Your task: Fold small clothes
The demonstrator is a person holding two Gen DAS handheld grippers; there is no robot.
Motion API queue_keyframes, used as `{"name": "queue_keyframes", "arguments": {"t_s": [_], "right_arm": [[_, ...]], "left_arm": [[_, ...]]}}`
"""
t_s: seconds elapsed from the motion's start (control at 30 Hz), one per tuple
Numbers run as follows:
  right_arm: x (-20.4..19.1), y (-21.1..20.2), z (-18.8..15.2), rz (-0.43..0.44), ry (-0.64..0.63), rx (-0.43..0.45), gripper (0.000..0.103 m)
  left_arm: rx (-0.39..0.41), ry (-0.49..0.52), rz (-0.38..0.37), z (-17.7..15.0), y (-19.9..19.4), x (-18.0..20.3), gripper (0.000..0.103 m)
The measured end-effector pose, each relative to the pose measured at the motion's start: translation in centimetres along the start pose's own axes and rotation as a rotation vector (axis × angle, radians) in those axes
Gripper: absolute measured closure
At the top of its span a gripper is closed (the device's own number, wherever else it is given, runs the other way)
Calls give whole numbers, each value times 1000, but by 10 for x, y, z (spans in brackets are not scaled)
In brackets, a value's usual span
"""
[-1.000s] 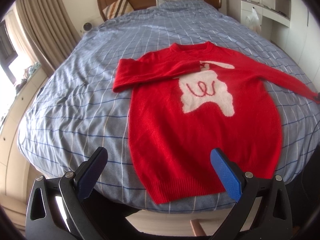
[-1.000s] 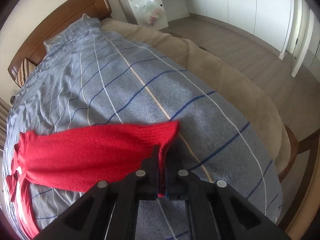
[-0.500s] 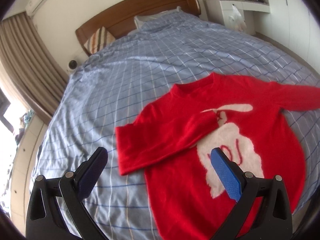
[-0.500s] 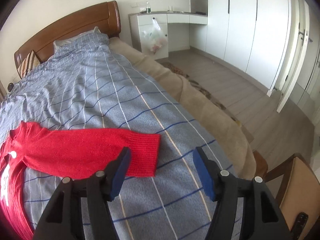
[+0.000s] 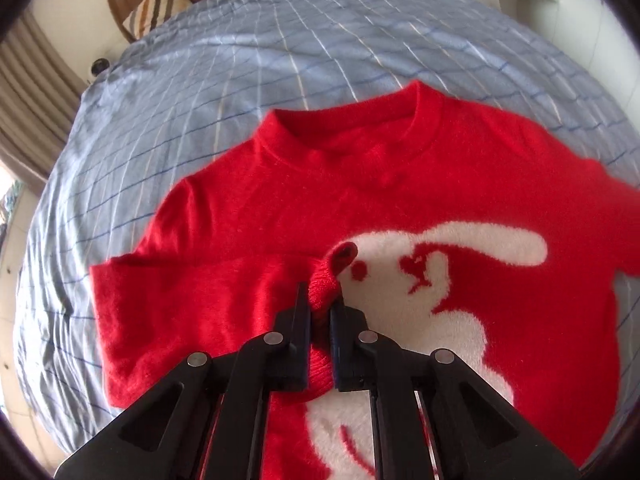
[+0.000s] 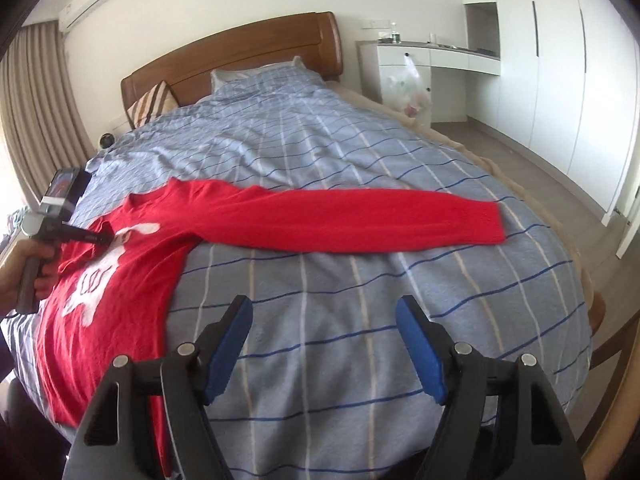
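A red sweater (image 5: 460, 184) with a white rabbit on the chest lies flat on the blue checked bed (image 5: 280, 40). Its left sleeve (image 5: 192, 304) is folded across the chest. My left gripper (image 5: 320, 304) is shut on the cuff of that sleeve (image 5: 332, 268), over the rabbit. In the right wrist view the sweater (image 6: 120, 264) lies at the left, with its other sleeve (image 6: 360, 220) stretched straight out to the right. My right gripper (image 6: 324, 344) is open and empty, above the bed in front of that sleeve. The left gripper (image 6: 105, 237) shows there too.
A wooden headboard (image 6: 240, 56) and a striped pillow (image 6: 152, 104) are at the far end. A white desk (image 6: 432, 64) with a plastic bag and white wardrobes (image 6: 560, 60) stand to the right. Curtains (image 6: 36, 120) hang at the left. A chair edge (image 6: 616, 344) is at the right.
My left gripper moved in over the sweater and shut on the folded sleeve's cuff. My right gripper let go of the other sleeve's cuff, opened and drew back.
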State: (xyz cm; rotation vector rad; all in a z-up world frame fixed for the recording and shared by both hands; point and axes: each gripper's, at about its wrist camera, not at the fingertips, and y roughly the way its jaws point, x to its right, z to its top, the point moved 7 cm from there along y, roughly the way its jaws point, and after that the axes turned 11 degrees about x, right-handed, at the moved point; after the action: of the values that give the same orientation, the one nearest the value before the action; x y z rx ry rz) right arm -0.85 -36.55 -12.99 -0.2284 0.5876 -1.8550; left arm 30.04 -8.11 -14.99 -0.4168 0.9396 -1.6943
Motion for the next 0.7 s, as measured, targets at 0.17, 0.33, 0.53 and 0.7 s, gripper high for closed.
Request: {"name": "queue_keyframes", "arguments": {"t_s": [0.17,0.33,0.53,0.7], "right_arm": [[-31,-9,-12,49,-44,27,29],[-50,-8,-21,66,-53,33,29],[-79,2,-38,105,-92,-8,29],[-94,6,-52,114,-121,-36,29]], "left_arm": [[117,-204,105,-16,-66,-129,97],[85,-426,399,-86,-98,-298,97],[-47,-610,548,-187,-79,-392,98],[-105,-655,549,-224,-56,-393,98]]}}
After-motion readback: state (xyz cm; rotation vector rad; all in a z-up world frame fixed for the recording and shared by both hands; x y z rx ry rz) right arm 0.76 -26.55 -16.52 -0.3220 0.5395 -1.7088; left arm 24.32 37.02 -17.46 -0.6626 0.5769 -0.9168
